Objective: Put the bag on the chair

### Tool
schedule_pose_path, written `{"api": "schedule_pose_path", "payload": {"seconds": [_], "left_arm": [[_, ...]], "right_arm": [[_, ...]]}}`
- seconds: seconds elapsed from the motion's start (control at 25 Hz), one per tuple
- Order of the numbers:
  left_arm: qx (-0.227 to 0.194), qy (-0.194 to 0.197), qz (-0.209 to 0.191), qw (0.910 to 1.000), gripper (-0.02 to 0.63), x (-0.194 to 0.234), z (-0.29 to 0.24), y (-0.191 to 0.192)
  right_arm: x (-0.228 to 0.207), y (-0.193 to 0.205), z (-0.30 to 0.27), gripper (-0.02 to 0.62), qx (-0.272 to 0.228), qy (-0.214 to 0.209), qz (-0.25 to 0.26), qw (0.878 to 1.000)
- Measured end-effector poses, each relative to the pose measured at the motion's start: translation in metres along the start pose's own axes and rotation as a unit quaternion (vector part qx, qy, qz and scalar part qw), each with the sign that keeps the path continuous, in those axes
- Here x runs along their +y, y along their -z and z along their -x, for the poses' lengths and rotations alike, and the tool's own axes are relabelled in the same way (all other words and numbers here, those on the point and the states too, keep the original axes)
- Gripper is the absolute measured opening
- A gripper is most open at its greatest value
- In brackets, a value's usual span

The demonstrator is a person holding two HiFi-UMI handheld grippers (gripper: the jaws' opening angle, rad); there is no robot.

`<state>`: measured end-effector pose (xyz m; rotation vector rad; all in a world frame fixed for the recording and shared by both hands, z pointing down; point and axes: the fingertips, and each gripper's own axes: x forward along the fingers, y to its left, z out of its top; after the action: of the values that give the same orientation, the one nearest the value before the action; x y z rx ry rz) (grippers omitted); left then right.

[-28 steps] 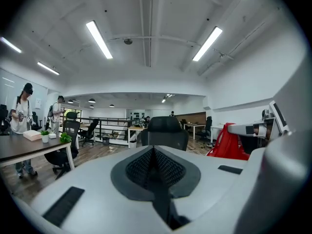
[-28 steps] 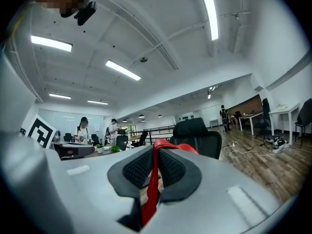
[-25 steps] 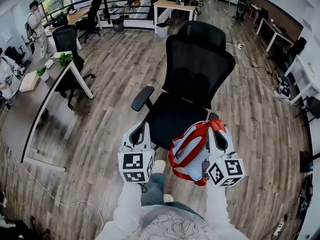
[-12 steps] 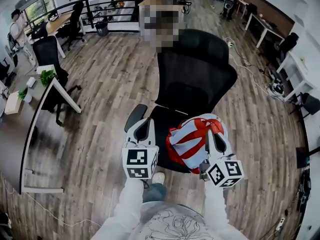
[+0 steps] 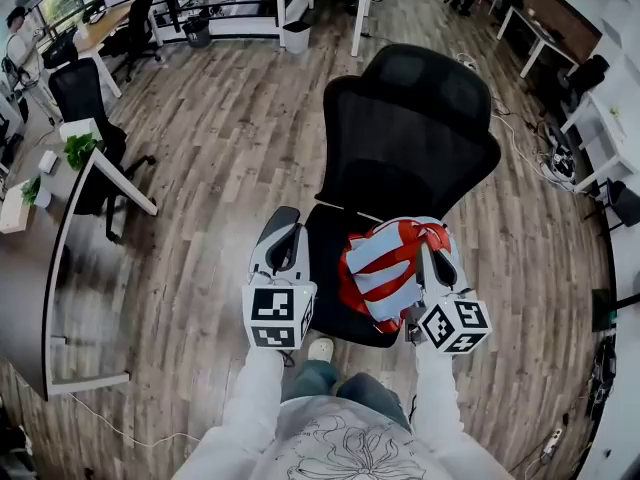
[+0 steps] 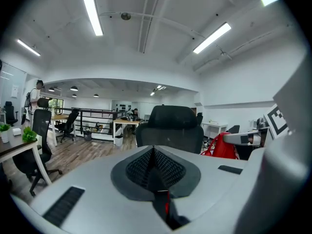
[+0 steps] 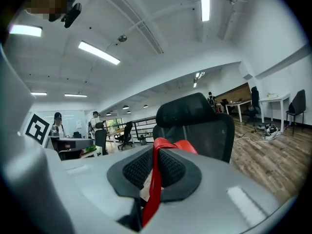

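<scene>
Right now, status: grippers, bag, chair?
Right hand-held gripper shut on bag. Left hand-held gripper shut, empty. Bag over chair seat. Nothing in the way.

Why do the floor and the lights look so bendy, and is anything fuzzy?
Head view: the wide lens bows the floor boards and darkens the corners. Left gripper view: ceiling lights curve and glare white. Right gripper view: the strap pinched in the right tool looks soft, the chair sharper.

the chair is showing matt black mesh on its back; the bag is looking like soft pale cloth with red fabric straps; the floor is gleaming faintly as smooth wood planks.
</scene>
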<state>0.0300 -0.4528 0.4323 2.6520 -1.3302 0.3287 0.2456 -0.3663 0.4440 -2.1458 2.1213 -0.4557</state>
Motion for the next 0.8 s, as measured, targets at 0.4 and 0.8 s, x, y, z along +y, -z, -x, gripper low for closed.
{"api": "schedule_pose_path", "payload": {"seconds": [0.4,0.8], "left_arm": [[0.04,-0.015,0.012,0.999,0.006,0.024,-0.03,0.035],[0.075,-0.034,0.034,0.996,0.006,0.019,-0.044,0.069]], "right_arm": [[-0.005,0.06,-0.051,0.034,0.077,-0.017,-0.011,0.997],[-0.029,0.126,-0.102,0.035,0.16,-0.04,0.004,0.986]]}}
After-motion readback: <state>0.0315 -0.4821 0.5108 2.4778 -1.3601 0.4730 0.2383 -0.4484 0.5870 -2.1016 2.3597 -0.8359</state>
